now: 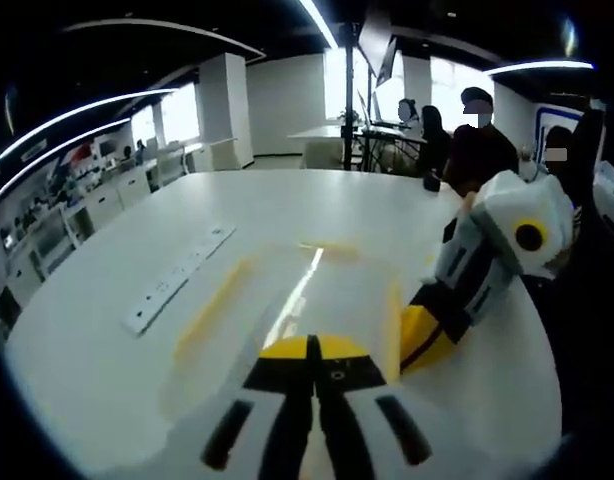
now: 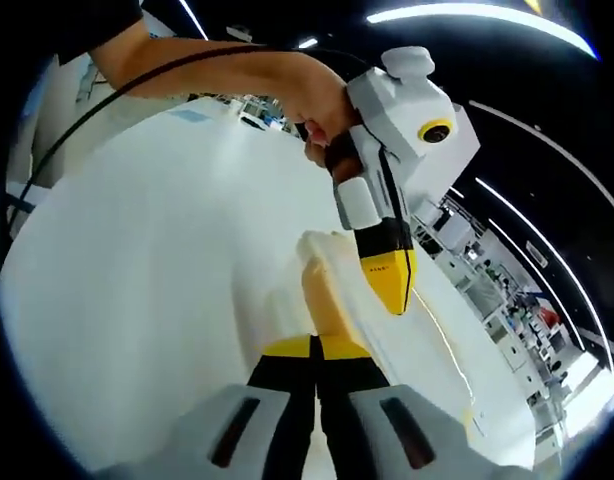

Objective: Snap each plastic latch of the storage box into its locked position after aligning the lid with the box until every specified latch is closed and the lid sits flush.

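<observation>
The storage box [image 1: 287, 290] lies on the white table [image 1: 107, 360], its clear lid on top and blurred. Yellow latches show on its left side [image 1: 215, 300], far end [image 1: 332, 247] and right side [image 1: 394, 318]. My left gripper [image 1: 313, 345] is shut at the box's near end with nothing between its jaws. My right gripper [image 1: 427, 340] comes in from the right, its yellow tip against the lid's right edge. In the right gripper view my right gripper [image 2: 314, 345] is shut just below a pale orange latch [image 2: 322, 288]. The left gripper [image 2: 387, 285], held by a hand, points down at the lid [image 2: 407, 350].
A white power strip [image 1: 177, 275] lies on the table left of the box. Several people [image 1: 477, 130] sit at the far right end of the table. Desks and shelves [image 1: 77, 190] line the room's left side. A black cable [image 2: 137, 90] runs along the person's arm.
</observation>
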Demonstrator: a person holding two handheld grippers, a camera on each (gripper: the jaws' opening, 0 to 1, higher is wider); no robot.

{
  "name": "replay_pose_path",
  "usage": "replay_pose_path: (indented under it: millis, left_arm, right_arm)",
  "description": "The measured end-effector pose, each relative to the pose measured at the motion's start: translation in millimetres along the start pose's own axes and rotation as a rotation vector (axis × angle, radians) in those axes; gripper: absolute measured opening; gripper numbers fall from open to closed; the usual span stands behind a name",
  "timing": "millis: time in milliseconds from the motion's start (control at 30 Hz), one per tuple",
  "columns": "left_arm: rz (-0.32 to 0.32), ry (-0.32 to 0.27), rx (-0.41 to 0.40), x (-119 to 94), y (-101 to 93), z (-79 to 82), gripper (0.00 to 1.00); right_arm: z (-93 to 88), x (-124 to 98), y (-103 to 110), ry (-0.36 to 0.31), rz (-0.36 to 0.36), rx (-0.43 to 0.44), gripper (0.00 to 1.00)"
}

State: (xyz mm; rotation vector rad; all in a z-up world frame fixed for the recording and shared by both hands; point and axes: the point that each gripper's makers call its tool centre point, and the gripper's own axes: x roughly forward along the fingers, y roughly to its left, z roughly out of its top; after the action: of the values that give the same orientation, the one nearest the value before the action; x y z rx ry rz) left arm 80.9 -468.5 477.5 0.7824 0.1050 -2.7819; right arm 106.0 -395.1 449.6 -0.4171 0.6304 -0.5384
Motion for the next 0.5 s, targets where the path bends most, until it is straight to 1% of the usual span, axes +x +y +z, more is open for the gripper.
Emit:
replay_pose_path:
  millis: [33, 67, 200, 367, 400, 433, 500]
  left_arm:
    - [-0.001, -0.002, -0.002, 0, 0.4, 0.2, 0.00]
    - [-0.001, -0.004, -0.002, 1, -0.9, 1.0, 0.00]
    - [0.007, 0.010, 0.011, 2, -2.8, 2.1, 0.00]
    - [0.017, 0.020, 0.013, 0, -3.7, 2.2, 0.00]
    - [0.020, 0.019, 0.013, -1, -3.6, 2.3, 0.00]
    - [0.022, 0.016, 0.009, -1, -3.7, 2.4, 0.00]
    - [0.028, 0.013, -0.001, -2, -3.8, 2.9, 0.00]
  right_arm:
    - [2.1, -1, -9, -0.010, -0.045, -0.023, 0.00]
    - [2.7, -1, -12, -0.017, -0.070, -0.039, 0.00]
    - [0.3, -3, -14, -0.009, -0.084, -0.034, 0.00]
    - [1.4, -7, -6, -0.010, -0.075, -0.031, 0.00]
    - [0.5, -8, -5, -0.007, -0.067, -0.018, 0.00]
    - [-0.4, -8, -2, -0.007, -0.053, 0.018, 0.00]
    - [-1.0, -8, -1, -0.006, -0.039, 0.032, 0.00]
